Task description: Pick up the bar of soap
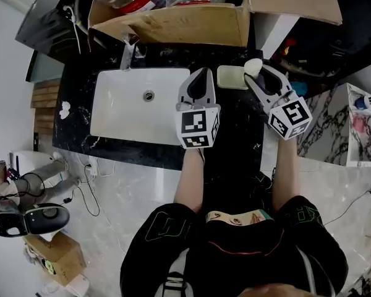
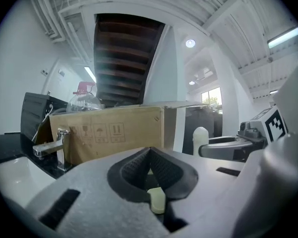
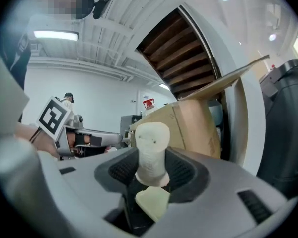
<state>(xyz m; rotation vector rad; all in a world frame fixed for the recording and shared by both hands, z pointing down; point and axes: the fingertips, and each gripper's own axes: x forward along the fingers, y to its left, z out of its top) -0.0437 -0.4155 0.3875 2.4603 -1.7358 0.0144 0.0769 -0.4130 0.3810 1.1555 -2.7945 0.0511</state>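
The bar of soap (image 1: 253, 67) is a pale, rounded white block. My right gripper (image 1: 255, 74) is shut on it and holds it above the black counter, just right of a pale soap dish (image 1: 229, 78). In the right gripper view the soap (image 3: 151, 150) stands upright between the dark pads. The left gripper view shows the soap (image 2: 200, 138) at the right, sticking up from the right gripper. My left gripper (image 1: 201, 74) hovers beside the sink's right edge, jaws shut with nothing between them (image 2: 149, 157).
A white sink (image 1: 120, 113) with a chrome faucet (image 1: 128, 55) is set in the black counter (image 1: 235, 135). An open cardboard box (image 1: 179, 25) with bottles stands behind it. A marble-patterned shelf (image 1: 334, 122) is at the right.
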